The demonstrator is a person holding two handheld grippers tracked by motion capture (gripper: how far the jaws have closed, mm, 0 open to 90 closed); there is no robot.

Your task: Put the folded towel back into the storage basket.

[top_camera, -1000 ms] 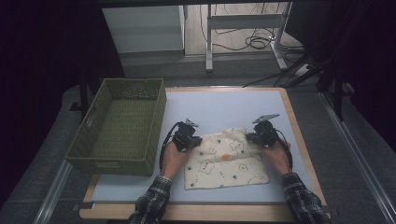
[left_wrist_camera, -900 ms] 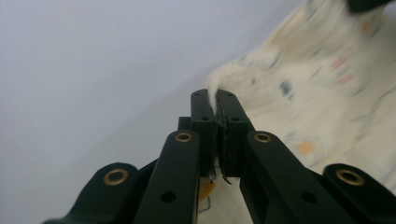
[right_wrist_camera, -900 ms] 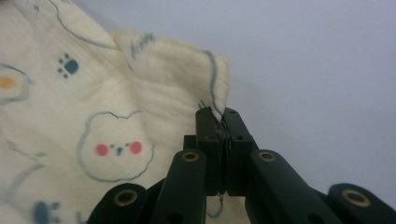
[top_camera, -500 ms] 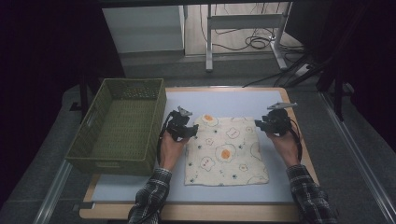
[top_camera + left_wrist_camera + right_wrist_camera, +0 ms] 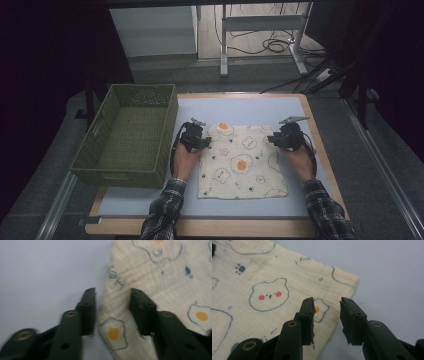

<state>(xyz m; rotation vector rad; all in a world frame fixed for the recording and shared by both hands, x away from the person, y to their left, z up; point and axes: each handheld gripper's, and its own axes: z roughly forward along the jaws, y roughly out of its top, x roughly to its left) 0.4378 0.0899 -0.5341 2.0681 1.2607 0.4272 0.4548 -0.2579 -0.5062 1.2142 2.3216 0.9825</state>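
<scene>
Cloth point(image 5: 243, 161) lies flat and spread on the tabletop point(image 5: 260, 107), just right of the green basket point(image 5: 131, 135), probably laid out square for folding. Left hand-held gripper point(image 5: 206, 143) sits at the cloth's left edge near the far corner; right hand-held gripper point(image 5: 272, 140) is at the right edge opposite. Both are partly open, jaws having just been closing. In the left gripper view point(image 5: 113, 312) the cloth edge runs between the jaws, pads not pressing. In the right gripper view point(image 5: 327, 315) the jaws straddle the edge, nothing gripped. Cloth is roughly square, slightly longer toward the person, edges parallel to the tabletop's.
</scene>
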